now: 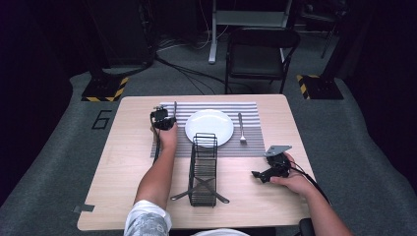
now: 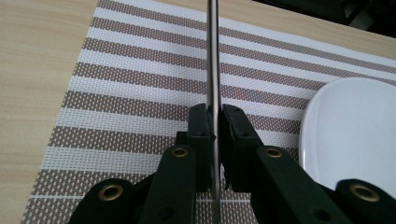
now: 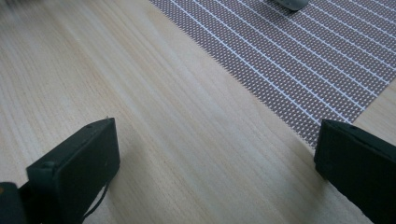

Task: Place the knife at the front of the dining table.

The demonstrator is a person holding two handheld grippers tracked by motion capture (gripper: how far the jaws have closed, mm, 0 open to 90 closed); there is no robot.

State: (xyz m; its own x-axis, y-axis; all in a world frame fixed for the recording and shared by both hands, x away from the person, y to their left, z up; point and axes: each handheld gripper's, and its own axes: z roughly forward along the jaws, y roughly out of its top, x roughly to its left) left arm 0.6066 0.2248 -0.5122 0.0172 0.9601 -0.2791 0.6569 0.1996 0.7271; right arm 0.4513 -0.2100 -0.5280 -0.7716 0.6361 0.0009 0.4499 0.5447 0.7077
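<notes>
The left gripper has its jaws clamped on a table knife, held over the striped placemat just left of the white plate. Lowering it level and parallel to the plate's edge before letting go would serve best. The right gripper rests with jaws wide apart over bare worktop.

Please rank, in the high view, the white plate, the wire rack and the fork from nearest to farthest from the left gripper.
From the left gripper:
1. White plate, just to its right.
2. Wire rack, nearer the person.
3. Fork, beyond the plate, on the mat's right side.
</notes>
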